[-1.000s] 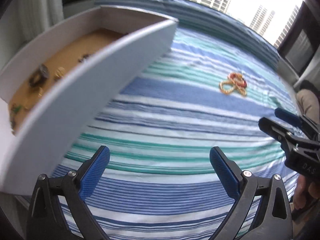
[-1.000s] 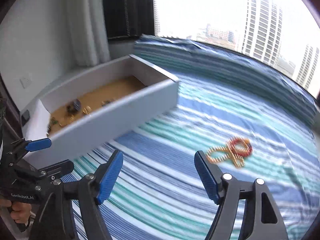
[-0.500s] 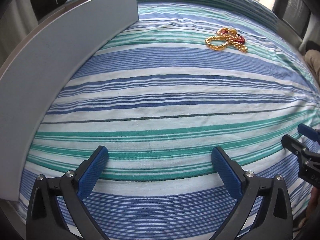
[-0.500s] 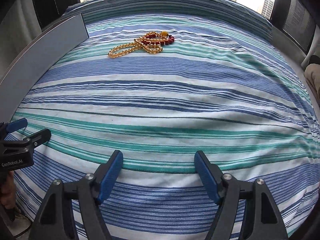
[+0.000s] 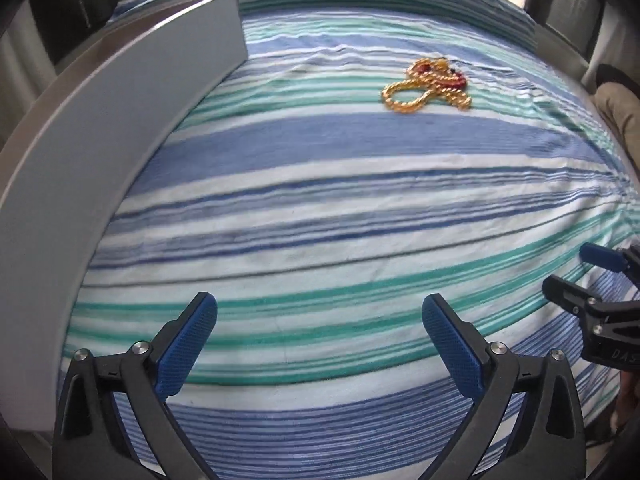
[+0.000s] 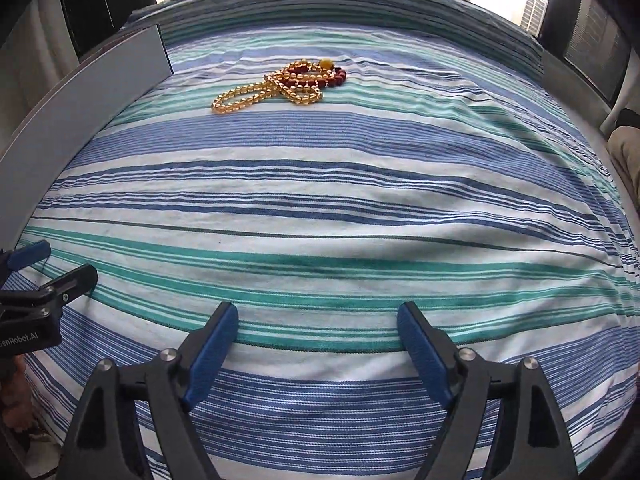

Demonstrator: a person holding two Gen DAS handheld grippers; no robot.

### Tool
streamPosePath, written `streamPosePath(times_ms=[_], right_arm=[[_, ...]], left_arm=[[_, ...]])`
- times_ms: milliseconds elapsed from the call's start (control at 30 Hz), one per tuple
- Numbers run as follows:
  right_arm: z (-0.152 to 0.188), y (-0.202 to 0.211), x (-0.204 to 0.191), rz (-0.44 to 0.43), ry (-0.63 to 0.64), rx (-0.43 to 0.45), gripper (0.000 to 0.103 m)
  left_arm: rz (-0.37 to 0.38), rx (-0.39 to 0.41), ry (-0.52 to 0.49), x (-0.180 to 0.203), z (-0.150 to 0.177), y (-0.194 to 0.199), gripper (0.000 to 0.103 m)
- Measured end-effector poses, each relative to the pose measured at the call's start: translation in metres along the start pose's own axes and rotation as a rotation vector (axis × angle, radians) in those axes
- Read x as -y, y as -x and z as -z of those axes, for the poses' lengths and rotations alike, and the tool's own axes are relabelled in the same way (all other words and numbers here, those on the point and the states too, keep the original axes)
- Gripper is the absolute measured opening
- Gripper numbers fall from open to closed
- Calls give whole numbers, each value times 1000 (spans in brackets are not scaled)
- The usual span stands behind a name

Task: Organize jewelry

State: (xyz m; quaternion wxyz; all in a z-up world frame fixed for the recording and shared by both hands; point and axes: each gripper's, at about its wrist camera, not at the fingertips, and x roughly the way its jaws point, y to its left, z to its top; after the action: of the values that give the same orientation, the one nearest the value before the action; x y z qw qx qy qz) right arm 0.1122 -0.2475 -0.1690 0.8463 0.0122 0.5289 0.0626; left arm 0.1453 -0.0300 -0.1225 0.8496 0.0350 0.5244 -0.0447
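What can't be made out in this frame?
- White box contents: both views, its near wall hides the inside.
- Bead strands: count unclear; left view blurred, right view tangled.
- Right claw: cut by the left view's edge.
- Left claw: cut by the right view's edge.

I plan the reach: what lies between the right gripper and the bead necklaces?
Only bare striped bedsheet lies between the open right gripper and the tangled gold and red bead necklaces; the right wrist view shows it clearly.
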Motion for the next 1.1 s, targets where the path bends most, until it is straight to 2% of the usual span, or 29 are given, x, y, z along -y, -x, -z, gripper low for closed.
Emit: streamPosePath(times_ms=[100, 233, 400, 467, 600, 800, 867, 900, 933, 967, 1000, 1100], right_arm=[[-21, 12, 7, -77, -9, 2, 84], [-56, 28, 19, -99, -3, 51, 84], [-91, 34, 39, -103, -27, 109, 84], [-109, 29, 49, -124, -35, 109, 84], [-144, 16, 73, -149, -107, 79, 84], [-153, 15, 91, -179, -164, 90, 84], [-154, 11, 94, -182, -170, 81, 84], [-155, 8, 95, -185, -175, 75, 84], [-157, 7, 96, -188, -180, 70, 84], [-160, 5, 97, -189, -182, 66, 84], [-164, 4, 97, -188, -184, 67, 84], [-178, 4, 100, -184, -190, 80, 84]], left_arm=[[61, 13, -38, 9, -42, 10, 102], [120, -17, -37, 19, -103, -2, 102], [120, -36, -101, 43, -157, -37, 102], [127, -67, -121, 52, -171, -55, 102], [92, -99, -147, 65, -188, -82, 102], [76, -124, -167, 75, -190, -104, 99], [87, -127, -169, 77, -186, -107, 89], [122, -124, -160, 77, -185, -107, 77], [161, -126, -151, 77, -183, -106, 49], [185, -132, -149, 77, -182, -106, 27], [169, -136, -162, 79, -181, -105, 7], [195, -136, -141, 71, -173, -97, 6]])
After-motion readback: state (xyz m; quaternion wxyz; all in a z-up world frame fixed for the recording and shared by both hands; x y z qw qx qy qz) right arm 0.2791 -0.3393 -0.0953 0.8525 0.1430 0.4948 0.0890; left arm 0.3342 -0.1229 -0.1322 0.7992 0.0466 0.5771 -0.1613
